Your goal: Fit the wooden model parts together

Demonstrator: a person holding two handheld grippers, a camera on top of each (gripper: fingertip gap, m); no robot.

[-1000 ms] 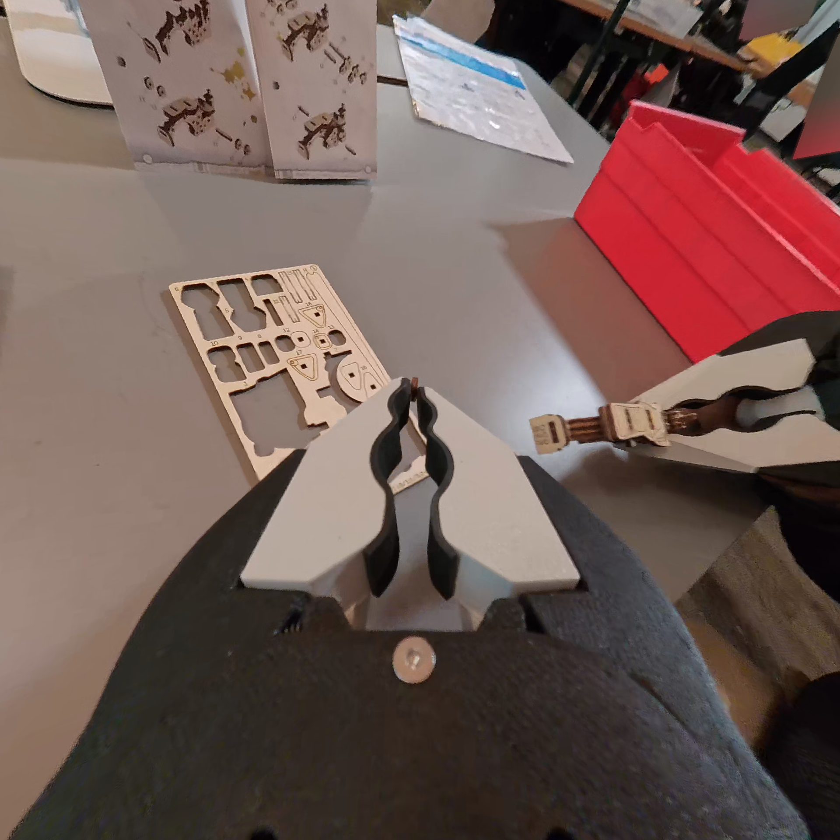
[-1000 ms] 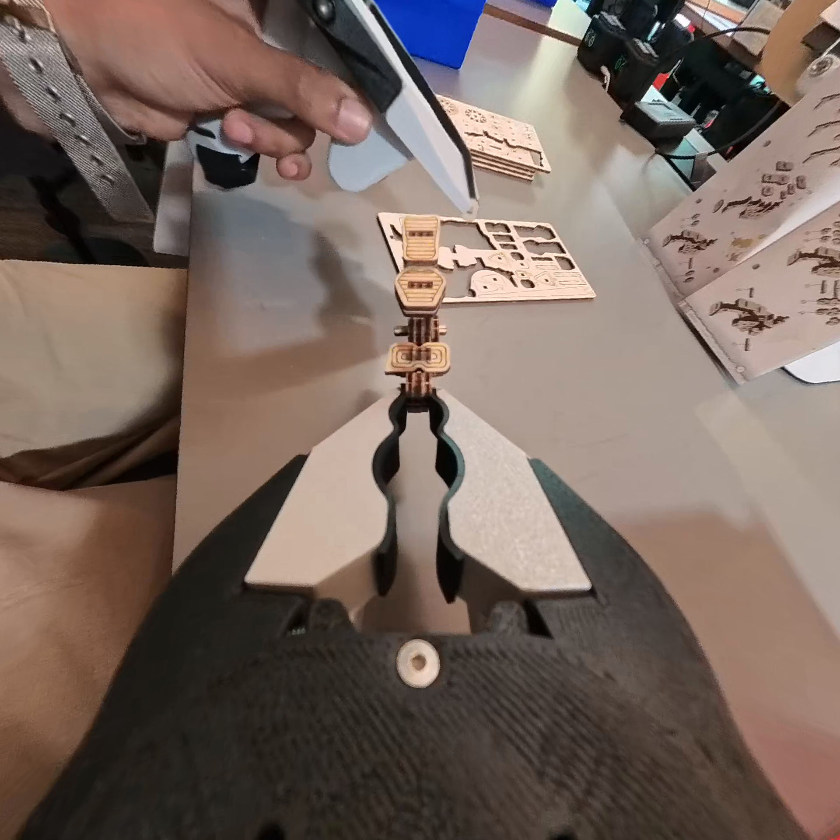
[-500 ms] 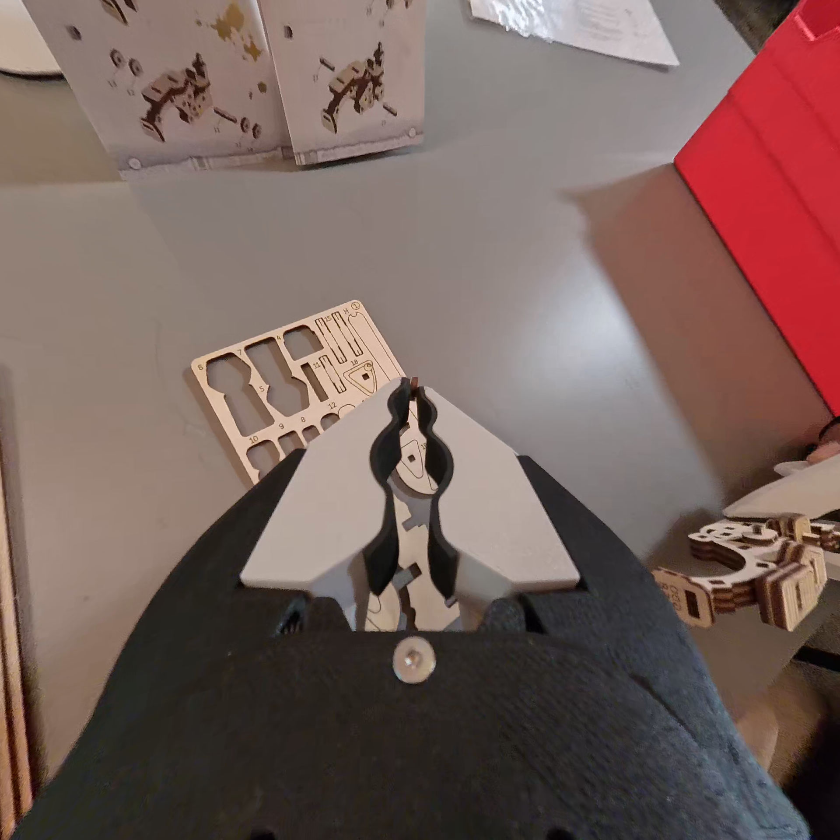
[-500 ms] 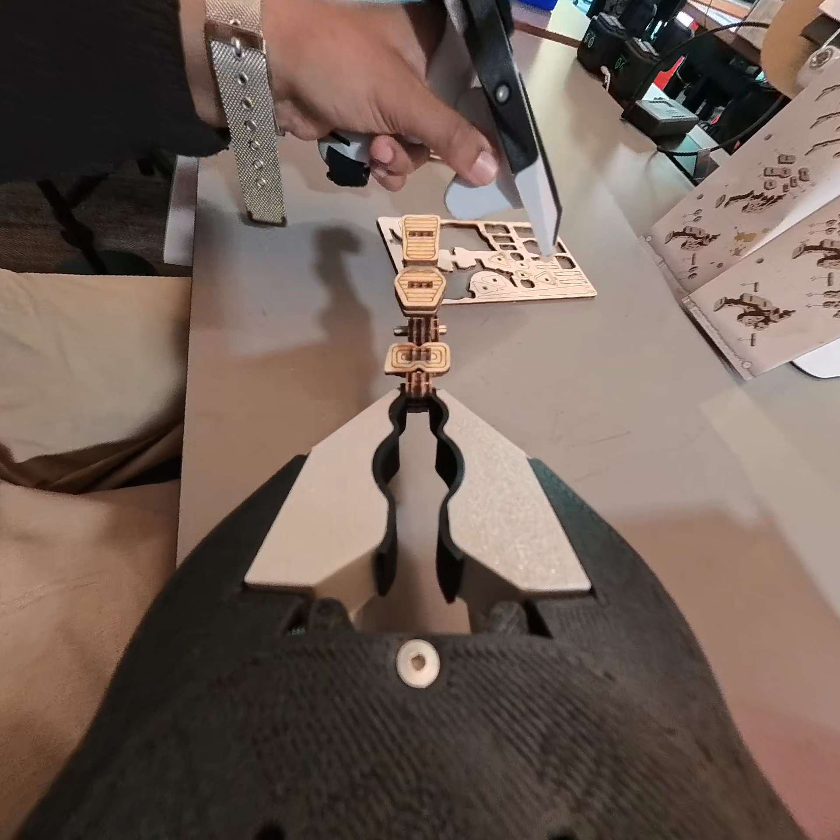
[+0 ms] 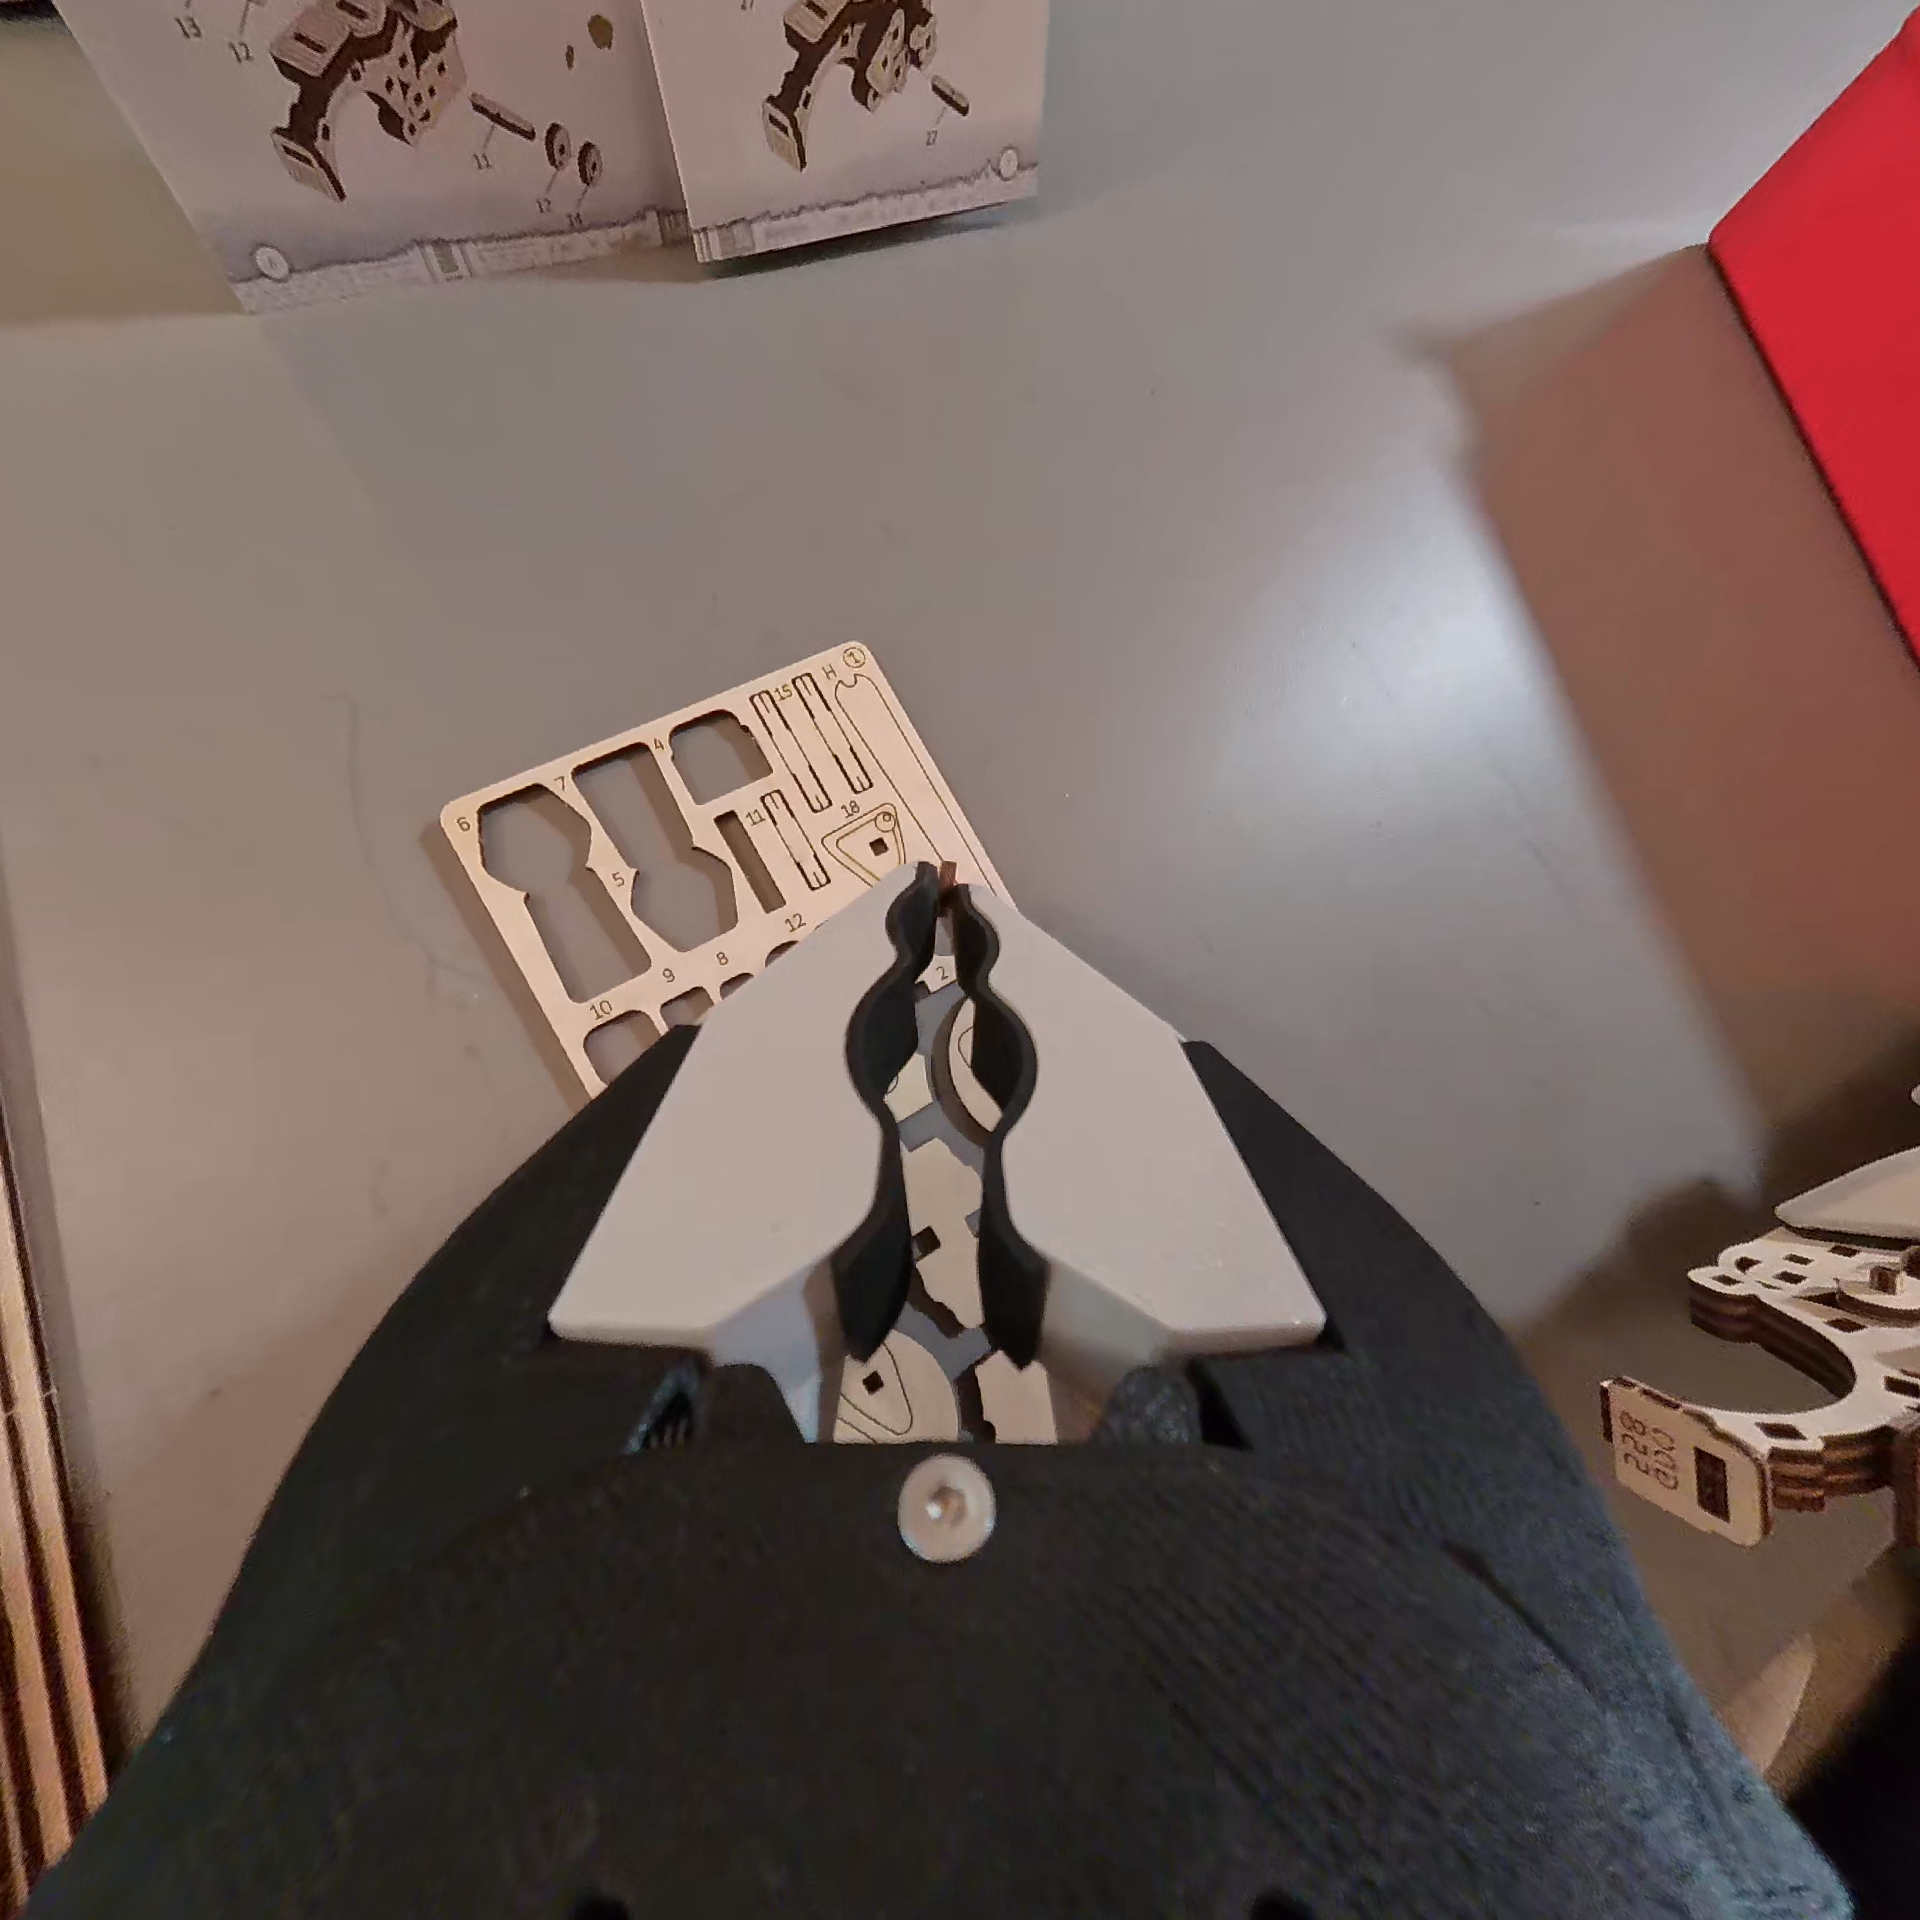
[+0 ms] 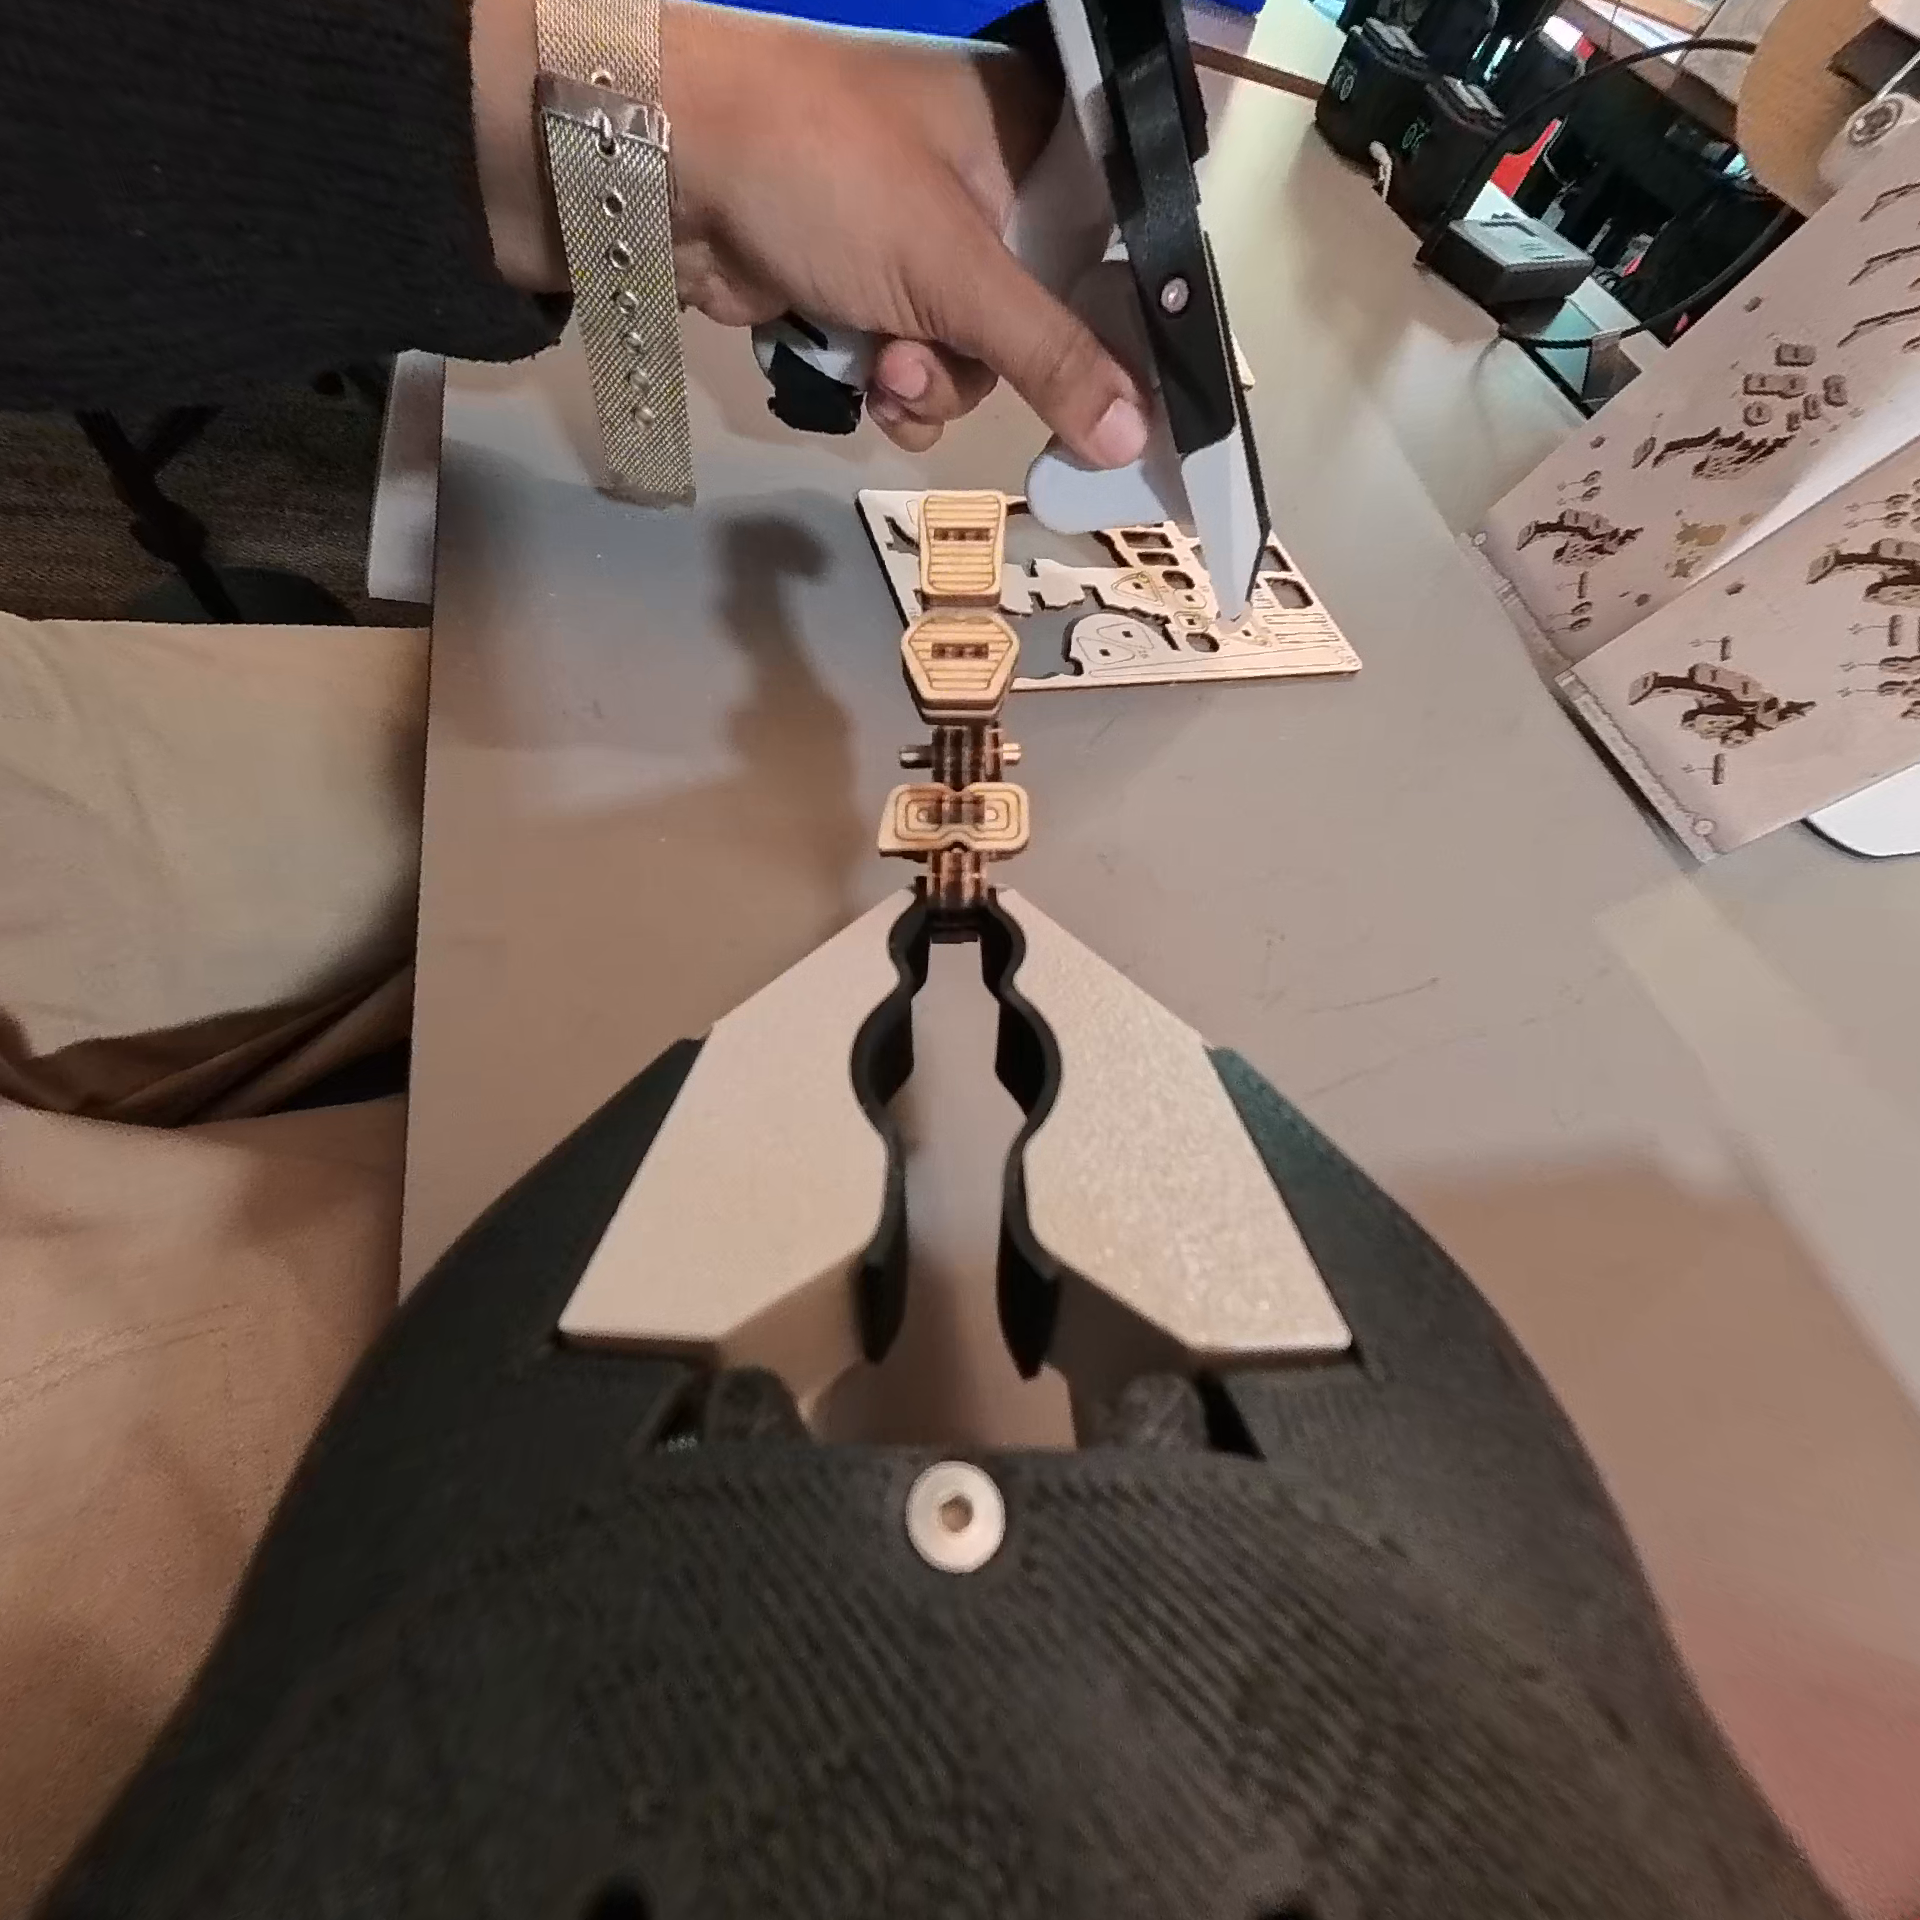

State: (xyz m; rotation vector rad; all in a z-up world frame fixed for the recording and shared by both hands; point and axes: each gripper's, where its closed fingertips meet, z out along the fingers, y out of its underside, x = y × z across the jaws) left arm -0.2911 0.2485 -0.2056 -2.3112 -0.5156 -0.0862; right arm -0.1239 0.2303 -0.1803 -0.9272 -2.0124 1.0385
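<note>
A laser-cut wooden parts sheet (image 5: pixel 665 883) lies flat on the grey table, with several parts punched out; it also shows in the right wrist view (image 6: pixel 1288 665). My left gripper (image 5: pixel 940 881) is shut, with a thin brown sliver showing between its tips, and hovers low over the sheet's right half. In the right wrist view the left gripper (image 6: pixel 1236 613) points down, its tip touching the sheet. My right gripper (image 6: pixel 954 914) is shut on the end of a part-built wooden model (image 6: pixel 961 686) and holds it above the table. The model also shows in the left wrist view (image 5: pixel 1818 1392).
Folded instruction sheets (image 5: pixel 623 125) stand at the back of the table (image 5: pixel 1143 520). A red bin (image 5: pixel 1849 364) is at the right. A stack of wooden sheets (image 5: pixel 31 1455) lies at the left edge. A person's hand (image 6: pixel 883 208) holds the left gripper. Tan trousers (image 6: pixel 156 935) border the table's near edge. Some 15 centimeters of space lies between my two pairs of fingers.
My left gripper has moved forward and down over the parts sheet until its tip meets it. The right gripper and the model have stayed still.
</note>
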